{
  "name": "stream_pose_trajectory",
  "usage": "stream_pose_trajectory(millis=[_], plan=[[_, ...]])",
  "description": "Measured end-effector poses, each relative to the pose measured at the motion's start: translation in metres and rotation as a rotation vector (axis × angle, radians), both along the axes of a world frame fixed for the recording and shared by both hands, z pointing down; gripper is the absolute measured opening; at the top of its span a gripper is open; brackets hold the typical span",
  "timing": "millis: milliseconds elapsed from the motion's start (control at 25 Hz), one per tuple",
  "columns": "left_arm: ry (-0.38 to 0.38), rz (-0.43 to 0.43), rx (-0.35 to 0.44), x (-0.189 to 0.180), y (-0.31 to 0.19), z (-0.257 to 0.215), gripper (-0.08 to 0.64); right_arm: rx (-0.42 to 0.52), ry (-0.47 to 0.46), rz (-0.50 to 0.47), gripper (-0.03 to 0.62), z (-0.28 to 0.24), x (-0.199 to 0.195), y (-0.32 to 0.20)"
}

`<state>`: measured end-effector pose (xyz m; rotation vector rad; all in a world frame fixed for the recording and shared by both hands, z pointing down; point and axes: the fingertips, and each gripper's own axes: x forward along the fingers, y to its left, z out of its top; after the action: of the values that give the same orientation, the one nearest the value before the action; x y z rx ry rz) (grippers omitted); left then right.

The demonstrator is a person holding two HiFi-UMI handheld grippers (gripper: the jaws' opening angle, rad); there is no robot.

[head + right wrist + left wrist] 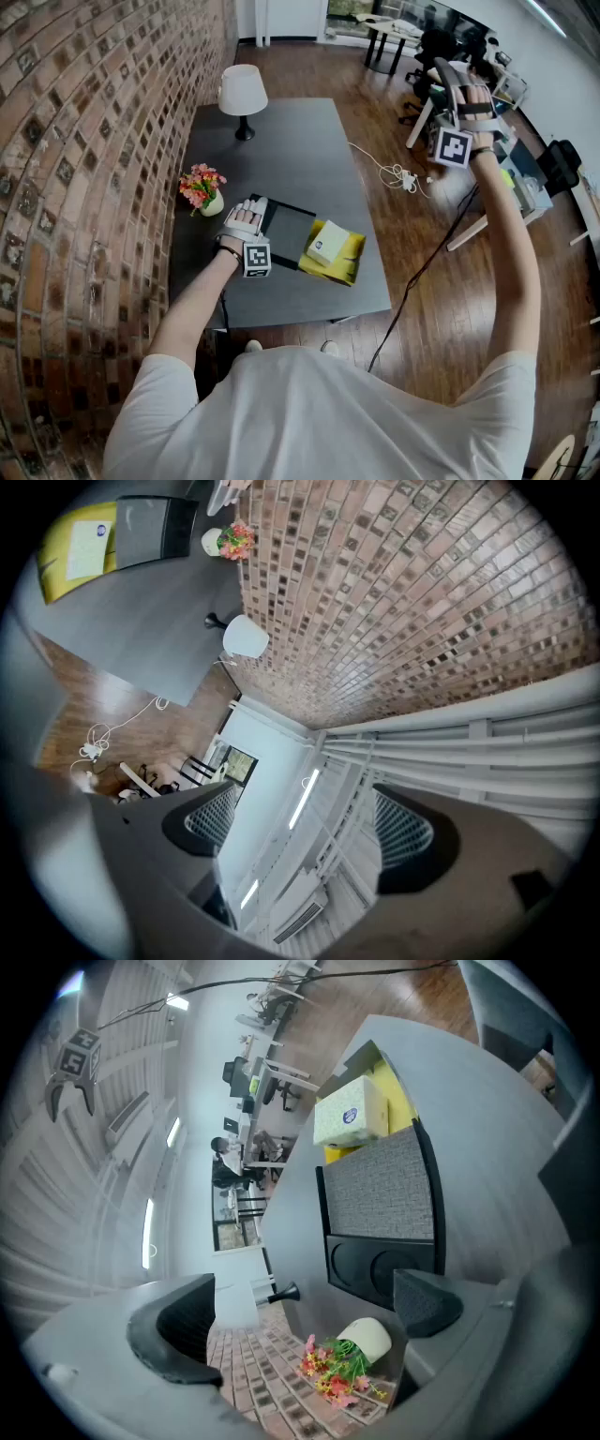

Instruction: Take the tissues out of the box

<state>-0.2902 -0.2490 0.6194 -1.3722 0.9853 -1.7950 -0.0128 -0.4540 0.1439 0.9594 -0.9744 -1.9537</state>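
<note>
A pale tissue box lies on a yellow packet at the front right of the dark grey table. My left gripper rests low over the table to the box's left, beside a flat black device. It is open, with nothing between its fingers. In the left gripper view the box lies well beyond the jaws. My right gripper is lifted high off to the right, over the floor, and is open and empty. The right gripper view faces the ceiling, with the box far off.
A small pot of flowers stands by the brick wall, just left of my left gripper. A white lamp is at the table's far end. A white cable lies on the wooden floor, with desks and chairs beyond.
</note>
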Motion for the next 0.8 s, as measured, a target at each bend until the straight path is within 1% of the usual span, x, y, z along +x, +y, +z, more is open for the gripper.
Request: stream_pose_trajectory(millis=[160, 480, 600, 800], plan=[[0.008, -0.005, -0.006, -0.004, 0.001, 0.001, 0.584, 0.001, 0.051, 0.045, 0.473, 0.013, 0.018, -0.007], [0.043, -0.022, -0.012, -0.01, 0.009, 0.003, 0.584, 0.013, 0.135, 0.066, 0.472, 0.033, 0.039, -0.005], [0.062, -0.035, -0.018, -0.012, 0.013, 0.004, 0.584, -0.004, 0.14, 0.072, 0.473, 0.041, 0.046, -0.005], [0.122, -0.065, -0.033, -0.015, 0.026, 0.009, 0.584, -0.027, 0.125, 0.051, 0.472, 0.053, 0.052, 0.004]])
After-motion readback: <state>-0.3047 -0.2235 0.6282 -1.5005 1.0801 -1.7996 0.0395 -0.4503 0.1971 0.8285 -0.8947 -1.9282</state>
